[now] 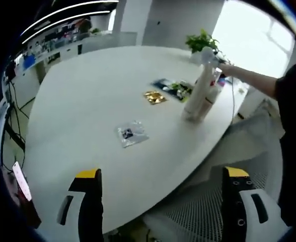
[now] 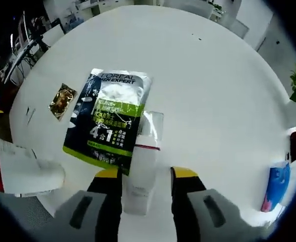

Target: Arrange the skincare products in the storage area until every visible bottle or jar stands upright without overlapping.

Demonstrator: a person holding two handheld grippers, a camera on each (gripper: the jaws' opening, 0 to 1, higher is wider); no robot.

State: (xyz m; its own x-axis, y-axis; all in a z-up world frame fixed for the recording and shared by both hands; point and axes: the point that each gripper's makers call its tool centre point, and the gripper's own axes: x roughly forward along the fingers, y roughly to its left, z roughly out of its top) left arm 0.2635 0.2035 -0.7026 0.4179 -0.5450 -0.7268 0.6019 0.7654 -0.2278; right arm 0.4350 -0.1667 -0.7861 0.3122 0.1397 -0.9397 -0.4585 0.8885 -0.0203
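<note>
Right tool [image 2: 145, 176] gripping a white tube [image 2: 140, 171] beside a sachet [image 2: 110, 118] on the white worktop [image 2: 198, 85]; left tool [image 1: 163, 176] wide open, holding nothing

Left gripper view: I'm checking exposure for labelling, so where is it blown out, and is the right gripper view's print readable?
Left gripper view: the window is overexposed, washing out the tall white bottle top. Right gripper view: evenly lit; the large print on the green-and-black sachet reads, with fisheye bending at the edges.

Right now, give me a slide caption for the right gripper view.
Right tongs closed on a white tube beside a L'Oreal Men Expert sachet on the white table.
</note>
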